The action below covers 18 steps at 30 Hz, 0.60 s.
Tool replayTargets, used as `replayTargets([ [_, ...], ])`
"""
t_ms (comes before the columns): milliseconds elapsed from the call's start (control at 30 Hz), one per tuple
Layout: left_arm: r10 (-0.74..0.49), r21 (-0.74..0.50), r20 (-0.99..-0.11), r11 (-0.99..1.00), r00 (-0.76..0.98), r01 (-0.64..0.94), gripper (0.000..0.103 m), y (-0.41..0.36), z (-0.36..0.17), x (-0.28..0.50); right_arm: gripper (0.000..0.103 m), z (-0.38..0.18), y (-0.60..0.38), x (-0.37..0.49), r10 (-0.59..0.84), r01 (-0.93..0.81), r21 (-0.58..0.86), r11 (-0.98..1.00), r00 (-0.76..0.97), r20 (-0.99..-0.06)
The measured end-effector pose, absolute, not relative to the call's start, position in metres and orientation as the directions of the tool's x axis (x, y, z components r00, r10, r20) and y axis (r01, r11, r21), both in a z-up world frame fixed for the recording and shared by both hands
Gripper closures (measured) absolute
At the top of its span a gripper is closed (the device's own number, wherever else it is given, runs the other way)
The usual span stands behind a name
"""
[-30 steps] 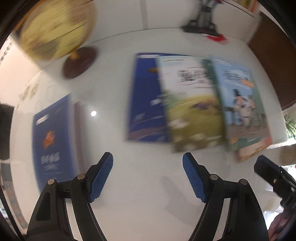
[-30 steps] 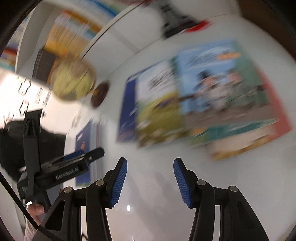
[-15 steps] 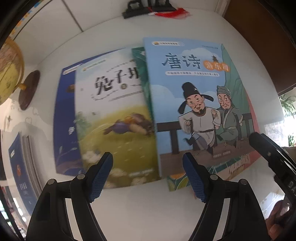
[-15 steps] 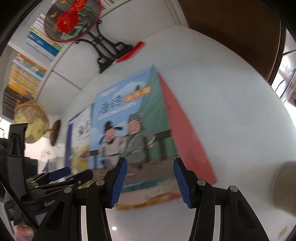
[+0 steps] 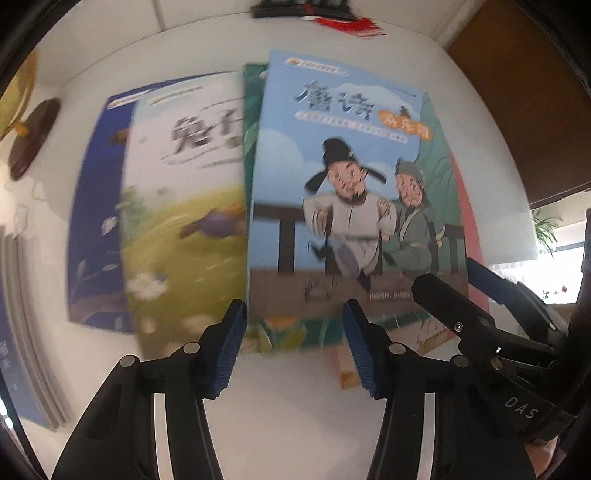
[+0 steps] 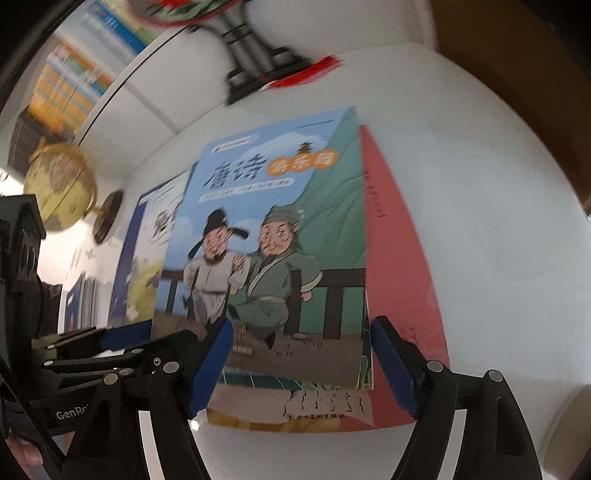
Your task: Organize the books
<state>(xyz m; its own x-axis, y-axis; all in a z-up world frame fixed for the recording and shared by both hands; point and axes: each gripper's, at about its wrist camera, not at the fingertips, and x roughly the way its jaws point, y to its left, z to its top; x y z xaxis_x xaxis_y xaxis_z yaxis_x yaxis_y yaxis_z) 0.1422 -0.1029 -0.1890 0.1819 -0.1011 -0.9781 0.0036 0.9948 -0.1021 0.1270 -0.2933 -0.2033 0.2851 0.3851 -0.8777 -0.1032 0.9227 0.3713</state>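
Note:
Several picture books lie fanned on a white table. On top is a blue book with two cartoon men. A green book and a red book lie under it. To its left lie a meadow-cover book and a dark blue book. My left gripper hangs over the top book's near left corner, its jaws closing and not pressing on anything. My right gripper straddles the same book's near edge, its jaws opening, with the pads clear of the book. The two grippers are side by side.
A second stack of books lies at the table's left edge. A globe on a dark round base stands at the back left. A fan stand with a red tassel is at the back. A brown panel borders the right.
Both views have swung from the left stack and globe onto the fanned books and closed in on them. The left jaws have narrowed and the right jaws have widened.

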Motion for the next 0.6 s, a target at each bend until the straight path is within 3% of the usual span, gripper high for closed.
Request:
replayTargets([
  [67,-0.015,-0.019,-0.985,1.0,0.171,-0.023,0.051,-0.088,-0.194,0.134,0.025,-0.204,-0.28,0.124,0.435,-0.147,0.41,0.9,0.262,-0.861],
  [200,-0.026,-0.038,-0.988,0.996,0.151,-0.083,0.049,-0.051,-0.196,0.119,0.024,-0.206,-0.233,0.118,0.5,-0.283,0.437,0.854,0.214,-0.839],
  [300,0.004,-0.019,-0.983,0.992,0.182,-0.123,0.048,-0.026,-0.185,0.122,0.029,-0.207,-0.227,0.119,0.618,-0.322,0.559,0.764,0.116,-0.778],
  [367,-0.001,-0.034,-0.974,0.99,0.228,-0.14,0.039,-0.016,-0.174,0.137,0.032,-0.208,-0.246,0.122,0.609,-0.256,0.564,0.785,0.149,-0.779],
  [467,-0.008,-0.038,-0.958,0.994,0.285,-0.101,0.038,-0.02,-0.163,0.173,0.033,-0.21,-0.291,0.125,0.557,-0.102,0.552,0.828,0.272,-0.785],
  [533,0.029,0.012,-0.956,0.998,0.293,-0.059,0.029,-0.032,-0.166,0.202,0.033,-0.209,-0.318,0.122,0.509,-0.022,0.536,0.844,0.348,-0.787],
  [600,0.059,0.049,-0.96,0.998,0.273,-0.042,0.029,-0.037,-0.174,0.223,0.031,-0.209,-0.331,0.12,0.501,0.015,0.547,0.837,0.38,-0.778],
])
